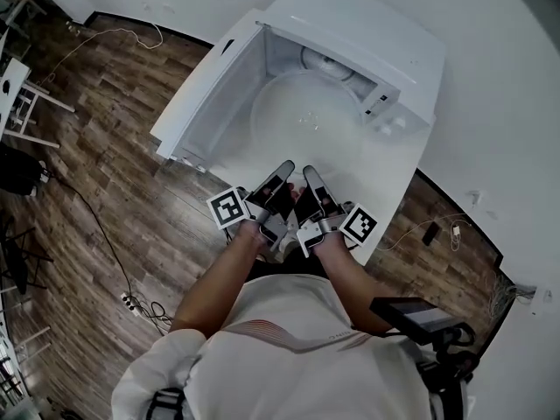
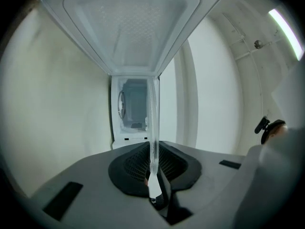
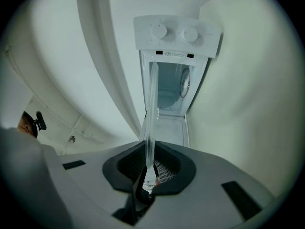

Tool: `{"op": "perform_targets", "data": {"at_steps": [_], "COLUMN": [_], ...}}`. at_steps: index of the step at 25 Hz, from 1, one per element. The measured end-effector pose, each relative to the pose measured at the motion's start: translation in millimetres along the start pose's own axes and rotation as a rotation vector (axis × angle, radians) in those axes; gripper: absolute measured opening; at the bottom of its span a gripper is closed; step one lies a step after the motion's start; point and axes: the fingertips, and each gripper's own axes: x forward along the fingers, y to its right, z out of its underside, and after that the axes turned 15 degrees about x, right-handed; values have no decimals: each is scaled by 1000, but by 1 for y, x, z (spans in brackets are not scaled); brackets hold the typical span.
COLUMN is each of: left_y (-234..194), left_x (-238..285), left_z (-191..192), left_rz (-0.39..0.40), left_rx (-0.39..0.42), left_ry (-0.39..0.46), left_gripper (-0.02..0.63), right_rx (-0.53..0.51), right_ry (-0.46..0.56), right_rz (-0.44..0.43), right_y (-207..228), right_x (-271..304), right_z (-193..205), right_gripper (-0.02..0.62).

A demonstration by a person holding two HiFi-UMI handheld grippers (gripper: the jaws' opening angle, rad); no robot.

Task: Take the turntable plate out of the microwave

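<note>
The clear glass turntable plate hangs level in front of the open white microwave, over its lowered opening. Its near rim sits in both grippers. My left gripper and right gripper stand side by side, each shut on that rim. In the left gripper view the plate shows edge-on as a thin glass line between the black pads, with the microwave cavity beyond. The right gripper view shows the same plate edge pinched by my right gripper, below the control knobs.
The microwave door stands swung open at the left. The microwave rests on a white table. Wooden floor with cables and a power strip lies to the left. A black device sits by the person's right side.
</note>
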Motion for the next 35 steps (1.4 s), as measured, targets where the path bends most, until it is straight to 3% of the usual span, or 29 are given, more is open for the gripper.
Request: {"op": "perform_targets", "data": {"at_steps": [5,12,19,25,30,35], "left_y": [34,105,108,146,178,199], "left_x": [-40,-124,-126,-144,-169,-176], "left_z": [16,69,68,91,163,205], "left_rz": [36,98,83,68,69,69], "left_rx": [9,21,20,35,76,100], "left_ry": [-26,-53,-55,-38,-8,24], "left_gripper": [52,52,52,52,54,54], "right_rx": [-20,-76,-68,-48,-63,-68], "right_ry": [27,59,56,33,-7,-44], "right_rz": [-16,-55,-40,-51,-81,-96], "right_y": [-16,-52,-57,-84,-94,-105], "right_x": [-34,-120,-121,-154,-234,-280], "right_z": [40,121,124,142,151,150], "right_gripper": [41,41,41,41,41,41]}}
